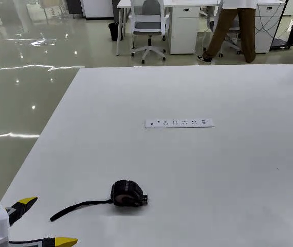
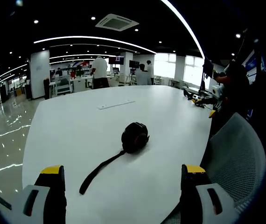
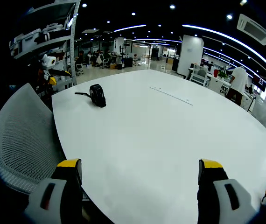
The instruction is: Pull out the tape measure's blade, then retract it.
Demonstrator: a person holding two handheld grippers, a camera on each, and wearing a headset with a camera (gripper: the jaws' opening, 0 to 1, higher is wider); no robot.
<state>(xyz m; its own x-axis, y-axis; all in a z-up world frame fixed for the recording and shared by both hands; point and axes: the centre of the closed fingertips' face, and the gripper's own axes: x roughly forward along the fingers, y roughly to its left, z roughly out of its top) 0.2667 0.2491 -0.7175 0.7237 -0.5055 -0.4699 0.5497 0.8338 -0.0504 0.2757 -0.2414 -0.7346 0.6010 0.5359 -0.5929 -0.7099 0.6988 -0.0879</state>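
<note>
Two hand-held grippers hang at the near edge of a white workbench, jaws spread wide and holding nothing: the left gripper at the head view's bottom-left corner, the right gripper well apart from the work. A black tape measure lies on the bench nearer the left gripper, blade retracted, its black wrist strap trailing toward that gripper. A white power strip lies farther back; a grey mesh chair back stands beside the bench edge
</note>
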